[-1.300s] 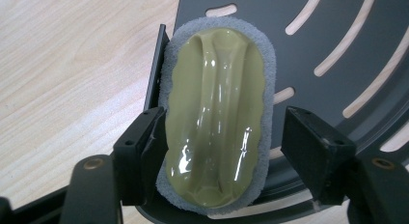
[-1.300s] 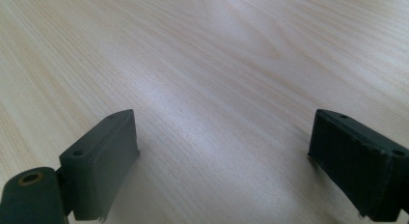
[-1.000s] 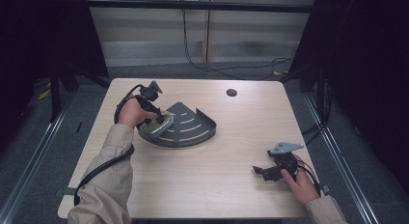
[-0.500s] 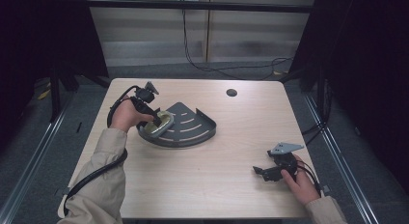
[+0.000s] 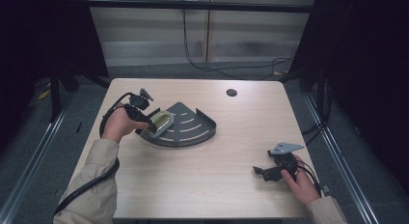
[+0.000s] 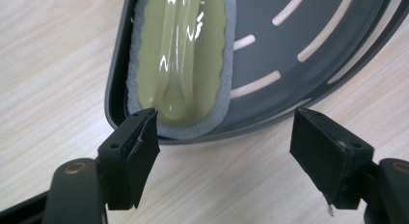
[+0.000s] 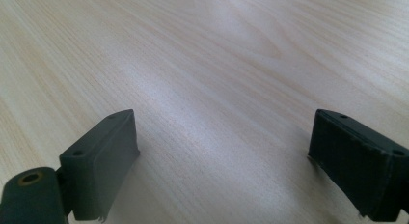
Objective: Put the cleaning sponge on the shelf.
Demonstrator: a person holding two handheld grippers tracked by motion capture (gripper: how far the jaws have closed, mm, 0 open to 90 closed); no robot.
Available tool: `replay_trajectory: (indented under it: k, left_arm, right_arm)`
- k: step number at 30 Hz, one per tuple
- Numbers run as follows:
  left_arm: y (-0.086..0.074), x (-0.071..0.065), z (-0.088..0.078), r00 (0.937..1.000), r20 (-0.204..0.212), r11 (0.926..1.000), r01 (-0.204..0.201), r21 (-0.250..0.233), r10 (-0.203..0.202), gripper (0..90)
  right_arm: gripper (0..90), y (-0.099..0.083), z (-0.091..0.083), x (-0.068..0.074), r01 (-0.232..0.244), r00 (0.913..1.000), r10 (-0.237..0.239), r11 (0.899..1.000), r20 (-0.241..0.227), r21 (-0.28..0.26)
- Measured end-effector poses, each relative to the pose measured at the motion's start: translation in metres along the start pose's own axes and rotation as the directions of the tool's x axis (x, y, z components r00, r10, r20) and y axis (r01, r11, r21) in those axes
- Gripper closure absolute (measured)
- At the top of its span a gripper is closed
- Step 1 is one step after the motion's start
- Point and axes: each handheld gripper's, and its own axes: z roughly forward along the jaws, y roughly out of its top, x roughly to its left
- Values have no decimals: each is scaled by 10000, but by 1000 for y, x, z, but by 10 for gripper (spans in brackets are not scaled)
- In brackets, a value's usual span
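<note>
Glossy yellow-green pad (image 6: 179, 50), perhaps plastic; matt grey tray (image 6: 308, 35); pale wood-grain table (image 7: 202, 55).

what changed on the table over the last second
The left gripper pulled back from over the tray toward its left edge, jaws open, leaving the yellow-green pad lying in it. The tray and the right gripper, open on the table, stayed put.

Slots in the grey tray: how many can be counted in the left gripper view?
4 in the grey tray: two short ones beside the yellow-green packet, two longer ones nearer the curved rim. The packet may cover others.
</note>
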Motion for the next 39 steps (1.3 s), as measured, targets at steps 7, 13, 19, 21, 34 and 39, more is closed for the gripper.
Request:
replay_trajectory:
  k: [7,13,19,21,34,39]
  left_arm:
    - [-15,0,4,9997,216,10000,-90,39,89,252]
    - [-29,-1,7,9992,351,9997,-183,184,176,254]
    - [-45,-3,13,9987,464,9996,-232,149,225,254]
    - [-50,-3,16,9982,541,9996,-247,125,240,255]
    - [-81,-6,34,9965,746,9984,-354,-450,387,254]
    - [-90,-6,42,9952,902,9978,-326,-582,378,251]
  right_arm:
    - [93,0,0,0,21,10000,-21,10000,-4,5]
    - [93,0,0,0,22,10000,-22,10000,-5,5]
    - [93,0,0,0,21,10000,-21,10000,-4,5]
    - [93,0,0,0,19,10000,-19,10000,-4,6]
    - [93,0,0,0,13,10000,-13,10000,-3,2]
    - [93,0,0,0,15,10000,-15,10000,-1,1]
